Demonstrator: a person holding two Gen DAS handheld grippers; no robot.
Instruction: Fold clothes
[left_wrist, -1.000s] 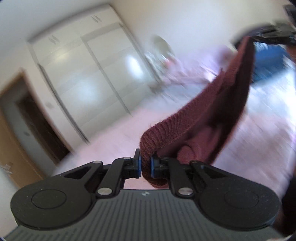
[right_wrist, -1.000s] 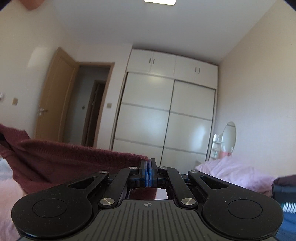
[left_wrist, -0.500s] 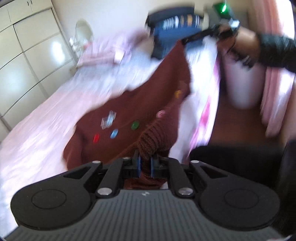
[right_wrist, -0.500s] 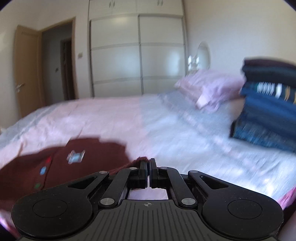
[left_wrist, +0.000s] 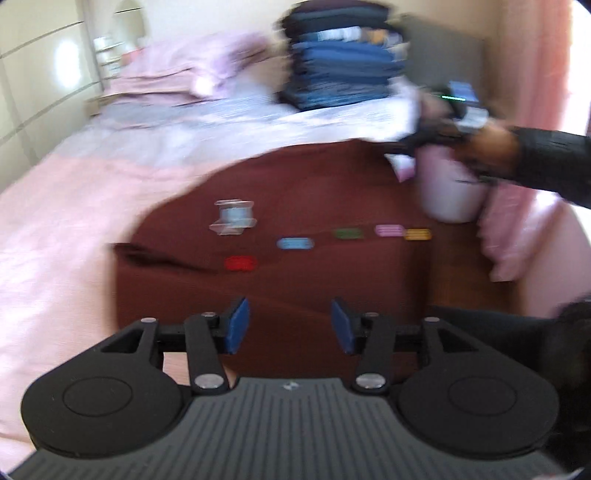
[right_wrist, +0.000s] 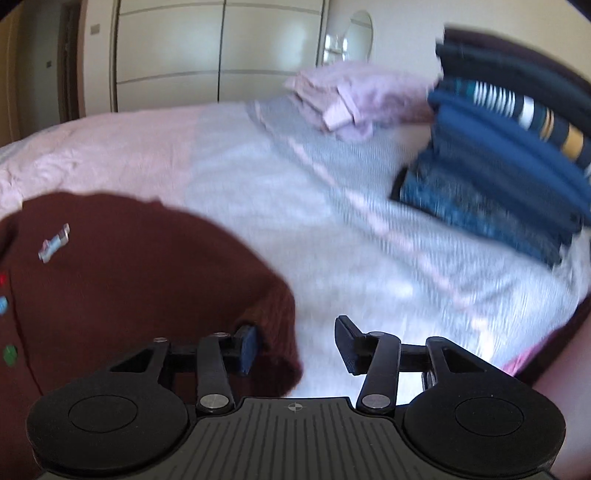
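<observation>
A dark red knit cardigan (left_wrist: 295, 206) with several coloured buttons (left_wrist: 295, 243) lies spread flat on the pink bed (left_wrist: 59, 229). My left gripper (left_wrist: 290, 326) is open and empty just above its near hem. My right gripper (right_wrist: 295, 347) is open and empty; its left finger (right_wrist: 246, 347) touches the cardigan's ribbed edge (right_wrist: 280, 317). In the left wrist view the right gripper (left_wrist: 436, 136) shows at the cardigan's far right corner.
A stack of folded blue and dark clothes (right_wrist: 509, 155) stands at the head of the bed, also in the left wrist view (left_wrist: 343, 62). Pink pillows (right_wrist: 354, 96) lie beside it. A white bin (left_wrist: 450, 188) and pink curtain (left_wrist: 532, 110) stand right of the bed. White wardrobe (right_wrist: 221, 55) behind.
Both grippers lowered the cardigan from the air onto the bed, then opened and let go of it. It now lies flat.
</observation>
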